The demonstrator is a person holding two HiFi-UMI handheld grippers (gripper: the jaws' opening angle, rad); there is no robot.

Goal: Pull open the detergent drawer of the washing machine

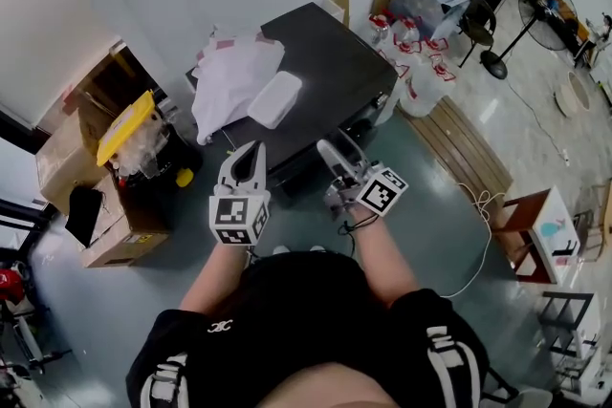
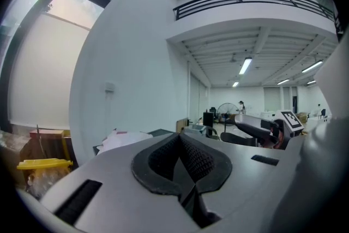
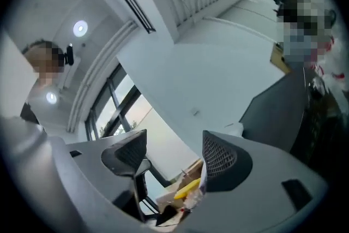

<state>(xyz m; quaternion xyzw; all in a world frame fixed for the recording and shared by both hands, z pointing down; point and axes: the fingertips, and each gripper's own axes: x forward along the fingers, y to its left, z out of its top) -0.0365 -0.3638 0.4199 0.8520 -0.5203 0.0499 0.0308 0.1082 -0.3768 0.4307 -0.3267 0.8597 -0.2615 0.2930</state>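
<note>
The washing machine (image 1: pixel 325 72) is a dark grey box seen from above, straight ahead of me, and its dark side also shows in the right gripper view (image 3: pixel 278 112). Its front face, where the detergent drawer sits, is mostly hidden below its top edge and behind my grippers. My left gripper (image 1: pixel 252 151) (image 2: pixel 180 158) hovers at the machine's near edge with its pads pressed together and nothing in them. My right gripper (image 1: pixel 337 156) (image 3: pixel 174 153) is beside it at the same edge, tilted upward, its jaws wide apart and empty.
A crumpled white cloth (image 1: pixel 229 81) and a flat white lid (image 1: pixel 274 98) lie on the machine's top. Cardboard boxes (image 1: pixel 72 148) and a yellow-lidded bin (image 1: pixel 129 124) stand at the left. Plastic bags (image 1: pixel 416 62), a fan (image 1: pixel 545 10) and a wooden pallet (image 1: pixel 469 153) are at the right.
</note>
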